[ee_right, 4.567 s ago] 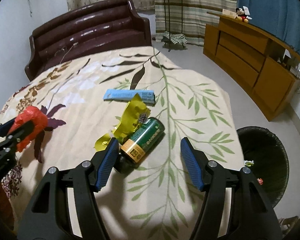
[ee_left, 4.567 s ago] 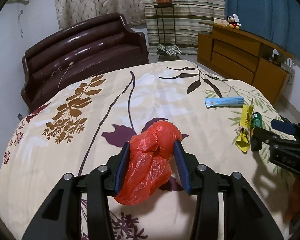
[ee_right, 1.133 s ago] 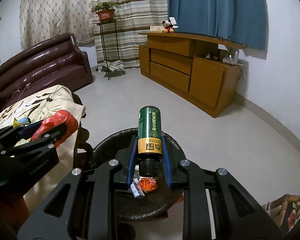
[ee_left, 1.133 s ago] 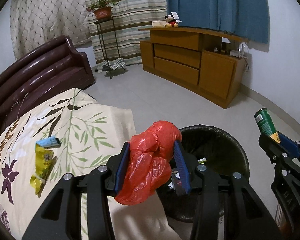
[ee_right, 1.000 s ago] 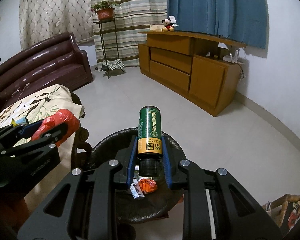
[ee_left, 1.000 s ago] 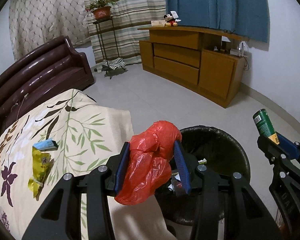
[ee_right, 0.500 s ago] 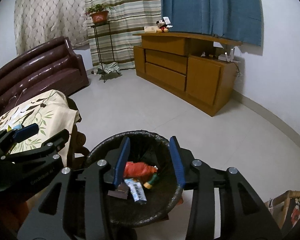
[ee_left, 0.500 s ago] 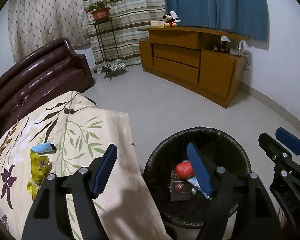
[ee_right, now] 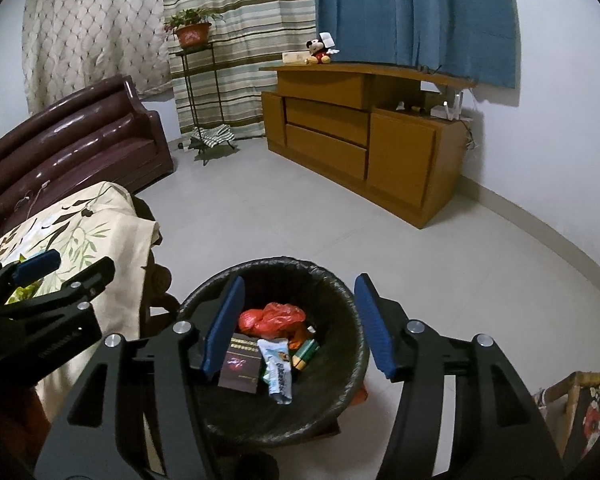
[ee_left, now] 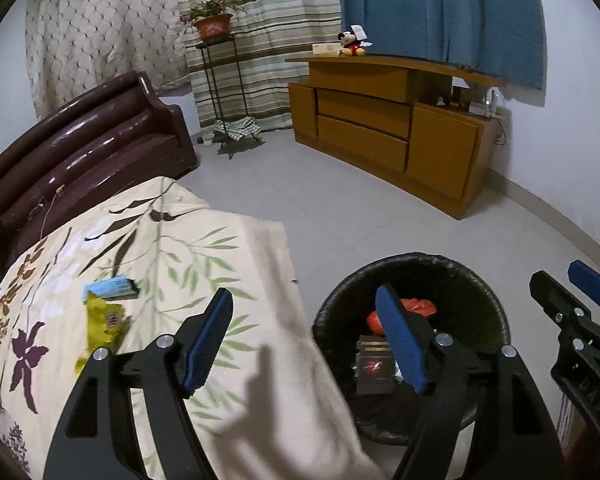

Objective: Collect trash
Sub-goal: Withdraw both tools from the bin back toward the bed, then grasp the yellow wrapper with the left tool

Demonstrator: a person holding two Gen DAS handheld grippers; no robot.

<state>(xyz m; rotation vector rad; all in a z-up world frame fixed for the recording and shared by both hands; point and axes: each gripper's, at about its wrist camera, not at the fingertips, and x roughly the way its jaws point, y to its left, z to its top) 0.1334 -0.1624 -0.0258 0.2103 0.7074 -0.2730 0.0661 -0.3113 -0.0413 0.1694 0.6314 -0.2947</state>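
Hovering over the round black-lined trash bin (ee_right: pixel 352 396), we see the right gripper (ee_right: pixel 300 324) with its blue-padded jaws spread; they have just been opening, and nothing sits between them. We note the left gripper (ee_left: pixel 306 340) likewise spread wide and empty, straddling the table edge and the bin's near rim.

Inside the bin we record the crumpled red plastic bag (ee_right: pixel 272 316) toward the far side, the green cylindrical can (ee_right: pixel 306 354) lying to its right, a dark flat carton (ee_right: pixel 240 368) and a white-and-blue wrapper (ee_right: pixel 278 374) in front.

On the cream floral tablecloth (ee_left: pixel 172 248), well apart from the bin, we still count two pieces: a crumpled yellow wrapper (ee_left: pixel 102 326) and a light-blue flat packet (ee_left: pixel 110 288) touching its far end.

Background: a dark brown leather sofa (ee_left: pixel 84 152) and a wooden sideboard (ee_left: pixel 384 140).
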